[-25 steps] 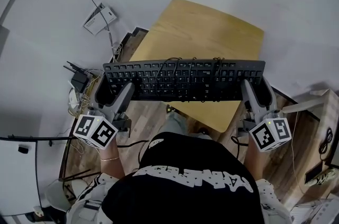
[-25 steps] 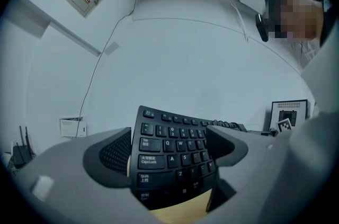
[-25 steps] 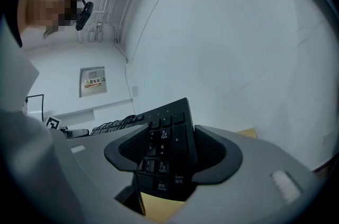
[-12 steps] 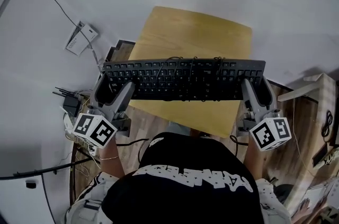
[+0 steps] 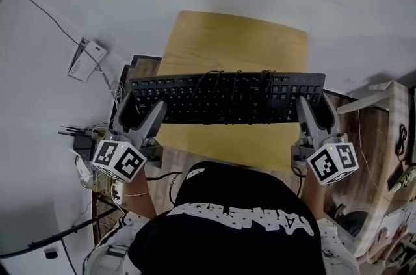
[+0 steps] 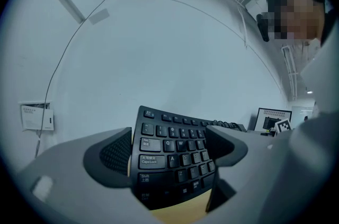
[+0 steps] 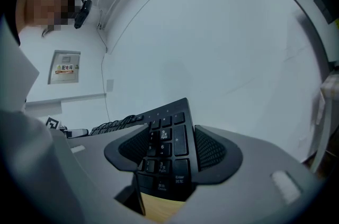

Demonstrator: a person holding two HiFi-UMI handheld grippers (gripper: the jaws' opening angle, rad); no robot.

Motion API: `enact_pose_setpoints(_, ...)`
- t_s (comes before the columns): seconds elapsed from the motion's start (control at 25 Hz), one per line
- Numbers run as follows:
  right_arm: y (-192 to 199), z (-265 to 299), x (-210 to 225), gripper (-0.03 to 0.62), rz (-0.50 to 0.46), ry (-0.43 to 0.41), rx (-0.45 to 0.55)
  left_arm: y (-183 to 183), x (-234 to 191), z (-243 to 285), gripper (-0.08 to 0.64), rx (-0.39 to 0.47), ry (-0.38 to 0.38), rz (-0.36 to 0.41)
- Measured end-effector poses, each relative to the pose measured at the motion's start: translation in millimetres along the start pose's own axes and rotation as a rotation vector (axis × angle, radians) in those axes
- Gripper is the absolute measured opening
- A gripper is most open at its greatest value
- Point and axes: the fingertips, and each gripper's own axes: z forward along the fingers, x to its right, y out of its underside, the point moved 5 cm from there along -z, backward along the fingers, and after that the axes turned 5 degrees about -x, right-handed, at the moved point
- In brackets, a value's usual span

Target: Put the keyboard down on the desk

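Both ends gripped: left claw [image 5: 142,112] is clamped on the left end of the long black plastic keyboard [image 5: 227,98], right claw [image 5: 316,110] on its numpad end. The keyboard spans between the 2, apparently held just above the small light wooden table [image 5: 234,46]. Lowering and release look left; contact can't be confirmed.

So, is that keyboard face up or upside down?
Face up: the keyboard shows its keys, ends clamped by left gripper and right gripper.
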Motion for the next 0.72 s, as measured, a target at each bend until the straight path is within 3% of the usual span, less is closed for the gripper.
enact_pose_setpoints(0.16, -8, -14, 6, 0.270, -0.056, 0.069, 0.039, 12, 1, 27, 0.434, 0.035, 0.092, -0.016)
enact_pose_setpoints(0.36, 0, 7, -2, 0.270, 0.019, -0.074, 0.007, -8, 7, -23, 0.434, 0.031, -0.064, 0.038)
enact_pose_setpoints(0.56, -17, -3, -2, 0.270, -0.050, -0.082, 0.023, 1, 17, -27, 0.434, 0.079, -0.062, -0.001)
enact_pose_setpoints(0.72, -24, -6, -12, 0.270, -0.072, -0.103, 0.054, -5, 17, -38, 0.434, 0.134, -0.049, 0.011)
